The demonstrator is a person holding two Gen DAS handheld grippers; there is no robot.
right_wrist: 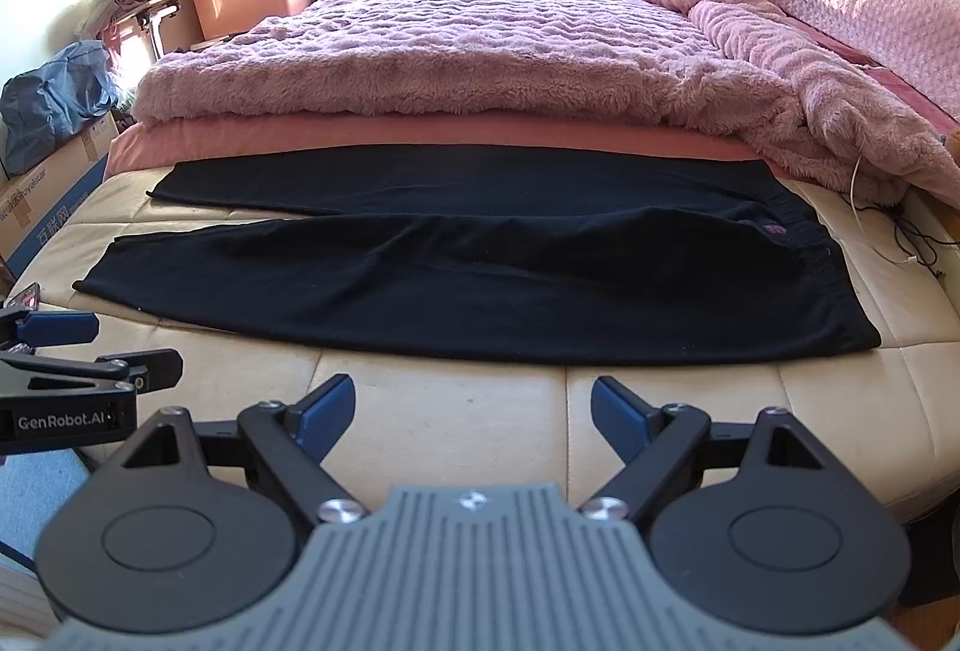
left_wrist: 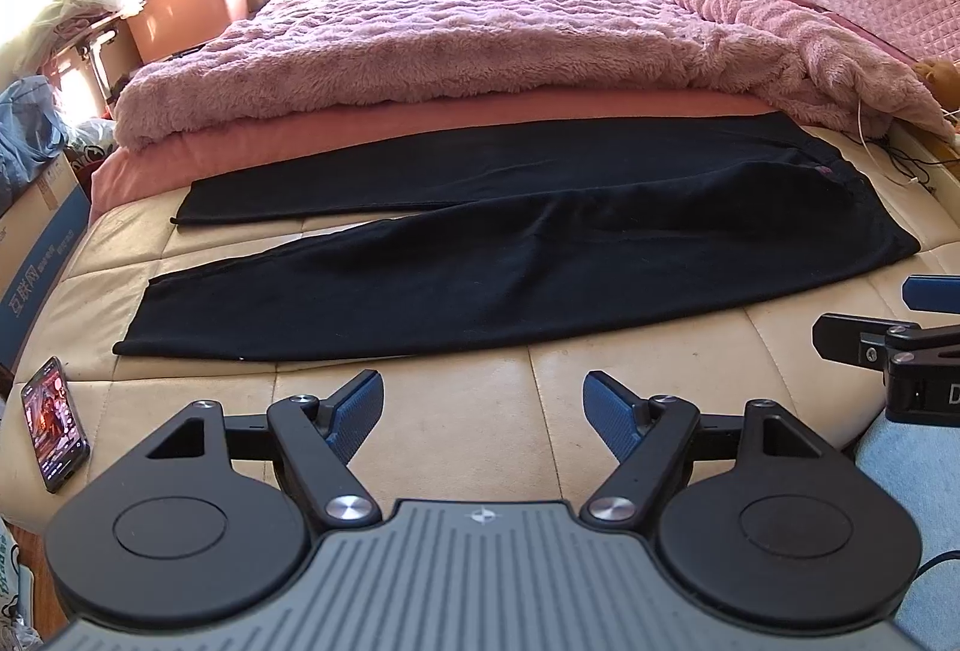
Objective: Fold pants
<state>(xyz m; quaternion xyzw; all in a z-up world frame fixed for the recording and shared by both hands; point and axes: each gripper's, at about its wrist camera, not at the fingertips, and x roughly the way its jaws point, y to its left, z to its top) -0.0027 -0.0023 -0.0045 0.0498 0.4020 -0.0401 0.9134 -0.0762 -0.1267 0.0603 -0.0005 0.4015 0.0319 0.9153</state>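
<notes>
Left wrist view: one pair of black pants (left_wrist: 516,255) lies flat ahead of my two grippers, left gripper (left_wrist: 483,411) and right gripper (right_wrist: 473,414), both spread wide, empty; one phone (left_wrist: 55,423) to my left.

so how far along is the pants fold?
Done: black pants lie spread flat on the cream bench, legs apart. In hand: nothing; left gripper and right gripper hover open, short of the cloth. Left: every fold.
</notes>
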